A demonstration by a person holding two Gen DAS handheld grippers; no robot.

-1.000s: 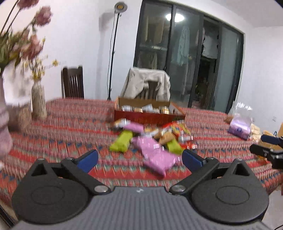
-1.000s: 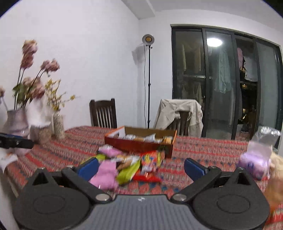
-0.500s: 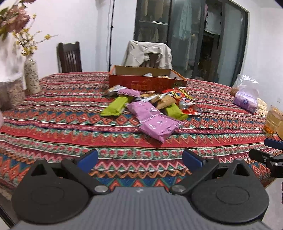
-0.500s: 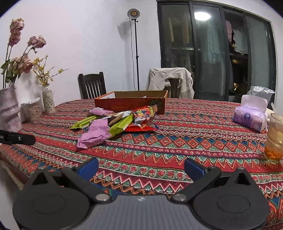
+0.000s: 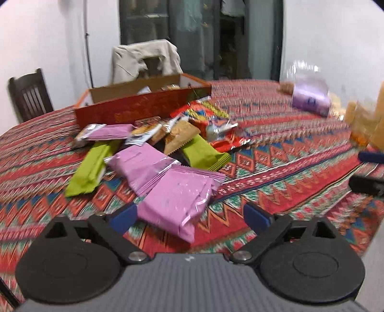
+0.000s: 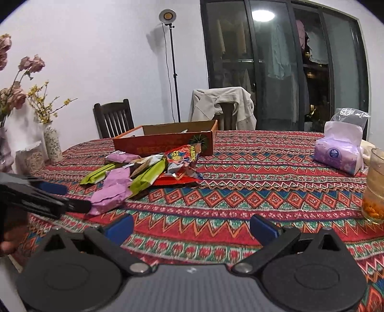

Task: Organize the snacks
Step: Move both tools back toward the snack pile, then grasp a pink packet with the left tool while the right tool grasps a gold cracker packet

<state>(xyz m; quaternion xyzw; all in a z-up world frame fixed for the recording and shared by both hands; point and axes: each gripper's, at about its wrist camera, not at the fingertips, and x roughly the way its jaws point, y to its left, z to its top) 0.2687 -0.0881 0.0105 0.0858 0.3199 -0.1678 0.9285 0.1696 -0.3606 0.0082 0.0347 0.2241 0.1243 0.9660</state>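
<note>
A pile of snack packets lies on the patterned tablecloth in front of an open red cardboard box. Nearest to me is a pink packet, with green packets and red ones behind it. My left gripper is down at the pile. Its jaws are closing, the pink packet lies between them, and the right finger stands clear of it. My right gripper hangs open over bare cloth to the right of the pile, holding nothing.
A purple tissue pack and a glass stand at the right. Vases with flowers stand at the left edge. Behind the table are a dark wooden chair, a chair draped with a jacket and a floor lamp.
My left gripper has come forward and down to the pile, so the pink packet now lies between its fingers, which have narrowed slightly. My right gripper has sunk towards the table.
</note>
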